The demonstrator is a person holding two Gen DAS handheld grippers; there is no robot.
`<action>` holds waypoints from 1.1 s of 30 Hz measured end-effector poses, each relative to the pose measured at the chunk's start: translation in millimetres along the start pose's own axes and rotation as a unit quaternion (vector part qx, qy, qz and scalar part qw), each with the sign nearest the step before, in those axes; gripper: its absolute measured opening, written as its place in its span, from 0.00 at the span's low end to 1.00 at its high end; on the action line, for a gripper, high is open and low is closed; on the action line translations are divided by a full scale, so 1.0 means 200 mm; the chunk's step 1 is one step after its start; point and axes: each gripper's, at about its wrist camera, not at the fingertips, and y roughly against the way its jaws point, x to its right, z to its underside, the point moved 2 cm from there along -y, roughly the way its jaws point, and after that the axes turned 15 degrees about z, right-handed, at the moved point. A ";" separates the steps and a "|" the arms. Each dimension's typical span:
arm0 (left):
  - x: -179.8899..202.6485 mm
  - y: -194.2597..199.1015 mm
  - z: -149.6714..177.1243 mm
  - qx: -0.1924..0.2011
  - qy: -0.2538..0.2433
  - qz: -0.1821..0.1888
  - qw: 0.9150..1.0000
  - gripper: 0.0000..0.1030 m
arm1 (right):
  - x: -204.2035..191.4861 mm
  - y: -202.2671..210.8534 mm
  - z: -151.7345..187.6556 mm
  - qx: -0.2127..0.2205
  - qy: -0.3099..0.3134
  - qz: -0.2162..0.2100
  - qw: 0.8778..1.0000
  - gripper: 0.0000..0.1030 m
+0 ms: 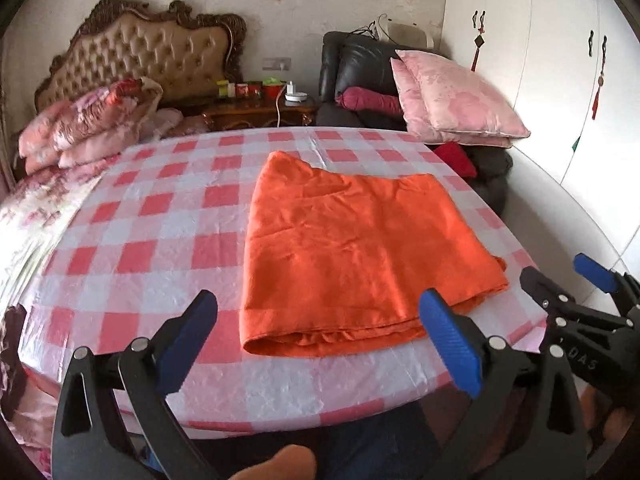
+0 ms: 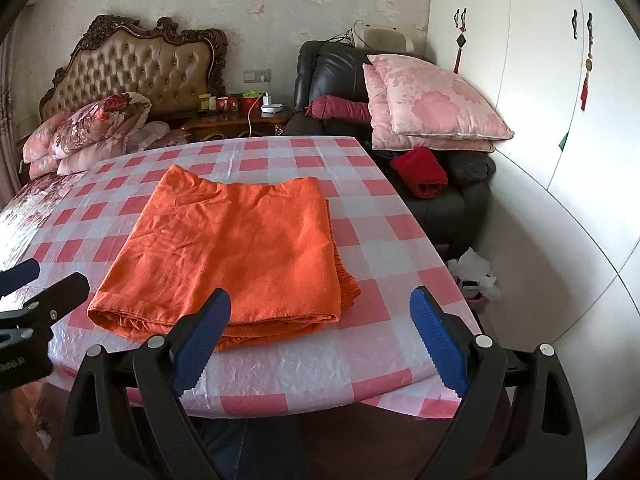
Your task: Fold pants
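A: So, where are the pants right now?

B: The orange pants [image 1: 352, 248] lie folded into a layered rectangle on a table covered by a pink-and-white checked cloth [image 1: 160, 216]. In the left wrist view they sit at the centre, reaching toward 5 o'clock; in the right wrist view they sit just left of centre, with the stacked fold edges facing the near table edge.

A: And the claws?

B: The left gripper [image 1: 316, 340] hangs at 6 o'clock over the near table edge, its blue-padded fingers [image 1: 450, 344] spread wide, released, grasping nothing. The right gripper [image 2: 320, 336] is likewise spread wide and empty; its left fingertip overlaps the front edge of the pants in the picture, though I cannot tell whether it touches the fabric. Each gripper also shows in the other camera: the right one at 4 o'clock in the left view, the left one at 9 o'clock in the right view.

A: Any writing you can read?

B: The right gripper's black body carries pale letters that read roughly "DAS". The left gripper's body has a partly cut-off white label that is too blurred to read in full.

A: What is around the table?

B: At 11 o'clock, a tufted headboard [image 2: 136, 68] with floral bedding. At 1 o'clock, pink pillows [image 2: 432, 104] stacked on a black leather chair [image 2: 328, 68]. White wardrobe doors [image 2: 540, 80] stand at 3 o'clock.
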 end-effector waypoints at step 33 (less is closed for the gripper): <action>0.02 -0.03 0.00 -0.009 -0.002 0.009 1.000 0.98 | 0.00 -0.02 0.02 -0.004 0.001 0.000 1.000 0.85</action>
